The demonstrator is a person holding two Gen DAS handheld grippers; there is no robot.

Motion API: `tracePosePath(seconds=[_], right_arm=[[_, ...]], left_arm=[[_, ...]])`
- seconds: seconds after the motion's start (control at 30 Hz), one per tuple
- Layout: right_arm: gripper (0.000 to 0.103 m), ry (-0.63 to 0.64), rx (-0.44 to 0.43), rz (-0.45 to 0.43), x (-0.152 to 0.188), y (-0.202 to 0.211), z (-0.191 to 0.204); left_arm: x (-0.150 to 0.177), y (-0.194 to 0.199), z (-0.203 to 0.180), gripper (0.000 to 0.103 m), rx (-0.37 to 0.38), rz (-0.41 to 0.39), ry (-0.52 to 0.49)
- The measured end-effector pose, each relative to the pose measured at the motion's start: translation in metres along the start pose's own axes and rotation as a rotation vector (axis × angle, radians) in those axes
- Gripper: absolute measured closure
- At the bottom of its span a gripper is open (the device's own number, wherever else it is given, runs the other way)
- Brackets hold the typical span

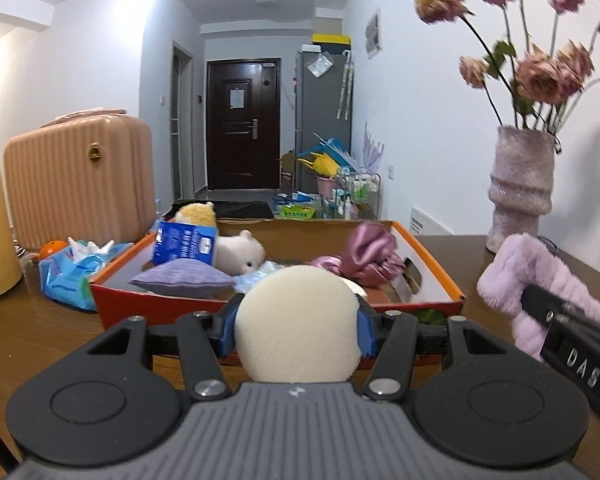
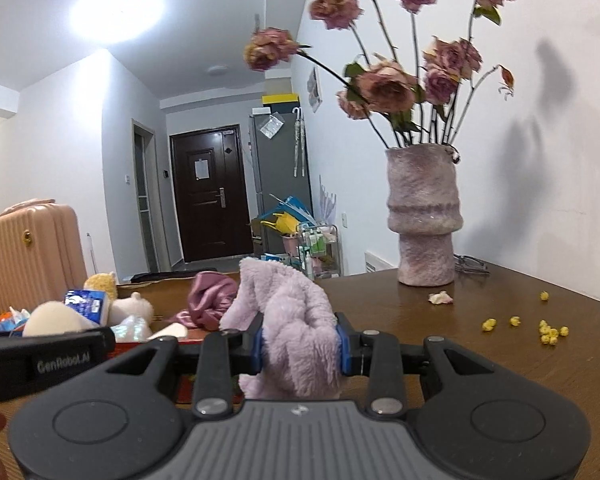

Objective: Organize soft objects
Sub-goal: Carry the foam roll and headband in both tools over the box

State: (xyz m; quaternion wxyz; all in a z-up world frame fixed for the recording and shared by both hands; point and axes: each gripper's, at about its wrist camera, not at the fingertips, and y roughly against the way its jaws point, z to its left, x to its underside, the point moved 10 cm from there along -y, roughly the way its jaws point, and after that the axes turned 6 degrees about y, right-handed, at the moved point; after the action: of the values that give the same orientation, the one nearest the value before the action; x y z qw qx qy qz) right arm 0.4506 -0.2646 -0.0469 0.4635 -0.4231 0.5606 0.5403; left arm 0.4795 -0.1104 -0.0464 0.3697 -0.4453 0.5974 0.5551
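My left gripper (image 1: pixel 298 326) is shut on a round cream sponge (image 1: pixel 296 320), held just in front of an orange cardboard box (image 1: pixel 432 304). The box holds a purple pillow (image 1: pixel 180 278), a white plush (image 1: pixel 240 254), a yellow plush (image 1: pixel 198 212), a blue packet (image 1: pixel 184 246) and pink satin cloth (image 1: pixel 364 254). My right gripper (image 2: pixel 299 350) is shut on a fluffy lilac cloth (image 2: pixel 288 316), right of the box over the brown table (image 2: pixel 480 360). From the left wrist view the same lilac cloth (image 1: pixel 536 276) hangs at the right; the right wrist view catches the sponge (image 2: pixel 54 318) at the left.
A pink vase of dried roses (image 2: pixel 422 216) stands at the table's back right, with yellow crumbs (image 2: pixel 548 332) scattered near it. A blue tissue pack (image 1: pixel 76 276), an orange ball (image 1: pixel 52 248) and a pink suitcase (image 1: pixel 76 176) lie left of the box.
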Motion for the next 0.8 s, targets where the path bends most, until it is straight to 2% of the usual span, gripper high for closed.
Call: tracePosePath(seconds=[0.33, 0.57, 0.8], right_arm=[[0.070, 0.048, -0.015, -0.036, -0.004, -0.002, 0.038], [0.070, 0.054, -0.029, -0.045, -0.007, -0.017, 0.056], [0.070, 0.057, -0.043, -0.057, -0.012, -0.038, 0.071]], left_arm=[[-0.020, -0.001, 0.024, 0.047, -0.031, -0.059, 0.034], [-0.034, -0.006, 0.035, 0.047, -0.057, -0.120, 0.011], [-0.043, -0.022, 0.049, 0.047, -0.066, -0.130, 0.020]])
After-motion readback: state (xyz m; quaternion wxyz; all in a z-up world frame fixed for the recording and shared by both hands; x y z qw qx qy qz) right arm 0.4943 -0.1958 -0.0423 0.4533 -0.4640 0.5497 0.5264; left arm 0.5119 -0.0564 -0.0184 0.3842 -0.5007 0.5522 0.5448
